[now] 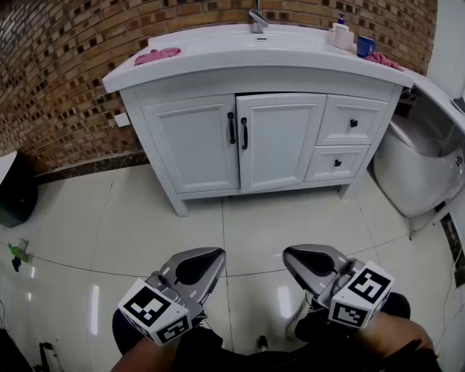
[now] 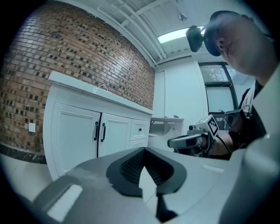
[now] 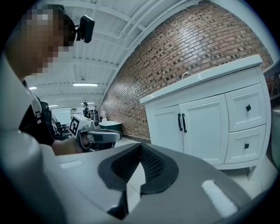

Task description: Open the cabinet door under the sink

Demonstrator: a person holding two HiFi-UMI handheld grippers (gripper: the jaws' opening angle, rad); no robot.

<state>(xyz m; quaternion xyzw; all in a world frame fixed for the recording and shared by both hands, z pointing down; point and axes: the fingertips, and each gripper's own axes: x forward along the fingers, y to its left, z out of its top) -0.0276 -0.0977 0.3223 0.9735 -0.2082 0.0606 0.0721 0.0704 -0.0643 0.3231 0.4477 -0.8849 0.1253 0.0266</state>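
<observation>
A white vanity cabinet [image 1: 195, 143] stands under the sink against the brick wall. It has two doors with black vertical handles [image 1: 237, 131] side by side at the middle seam. A thin dark gap shows along the top of the right door [image 1: 280, 138]. Both grippers hover low over the tiled floor, well short of the cabinet. My left gripper [image 1: 216, 254] is shut with nothing in it, and my right gripper [image 1: 289, 254] is shut and empty too. In the left gripper view the left gripper [image 2: 144, 149] points towards the doors [image 2: 98, 131]. The right gripper view shows the right gripper [image 3: 141, 145] and the handles [image 3: 181, 122] ahead.
Two drawers [image 1: 352, 122] sit right of the doors. A white toilet [image 1: 418, 171] stands at far right, a black bin [image 1: 18, 196] at far left. On the counter are a pink cloth [image 1: 156, 54], a faucet [image 1: 257, 18], a soap bottle [image 1: 340, 33] and a blue cup [image 1: 365, 46].
</observation>
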